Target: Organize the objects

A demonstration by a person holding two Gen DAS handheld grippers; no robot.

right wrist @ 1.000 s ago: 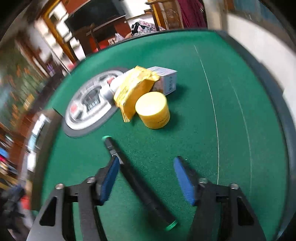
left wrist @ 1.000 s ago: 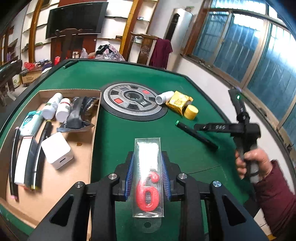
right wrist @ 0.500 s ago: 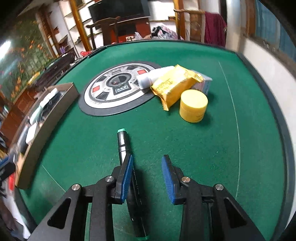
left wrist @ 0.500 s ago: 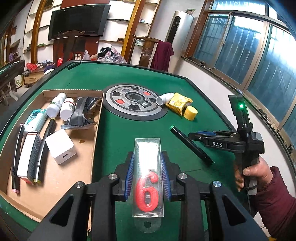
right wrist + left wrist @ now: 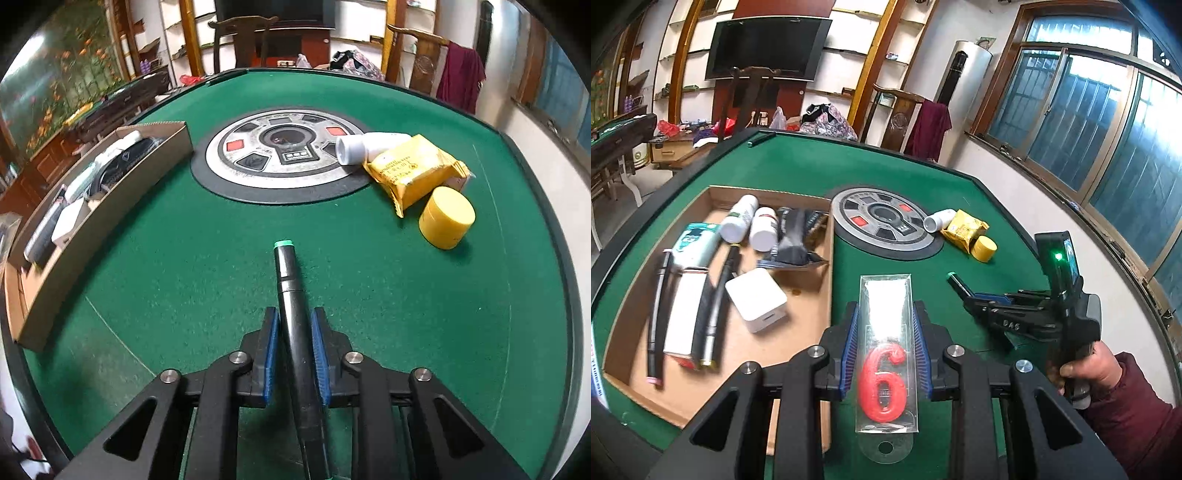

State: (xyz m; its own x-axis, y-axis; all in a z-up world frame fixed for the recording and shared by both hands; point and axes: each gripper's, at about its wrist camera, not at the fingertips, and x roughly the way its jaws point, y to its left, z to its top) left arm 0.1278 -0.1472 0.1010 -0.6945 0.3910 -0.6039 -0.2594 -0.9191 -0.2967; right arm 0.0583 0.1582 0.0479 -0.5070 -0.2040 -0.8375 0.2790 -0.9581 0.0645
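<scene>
Right gripper (image 5: 293, 341), jaws just drawn in, clamped with blue pads on a black pen with a green tip (image 5: 289, 291), lying lengthwise between them on the green felt table (image 5: 192, 266) and pointing away toward the round centre panel (image 5: 280, 155). Left gripper (image 5: 884, 332) pinched narrow on a clear packet holding a red "6" candle (image 5: 884, 354), poised near the right wall of the cardboard box (image 5: 827, 258). Farther right, a white bottle (image 5: 364, 146) on its side, a yellow pouch (image 5: 413, 168) and a yellow jar (image 5: 447, 218), with what may be a small carton behind the pouch.
</scene>
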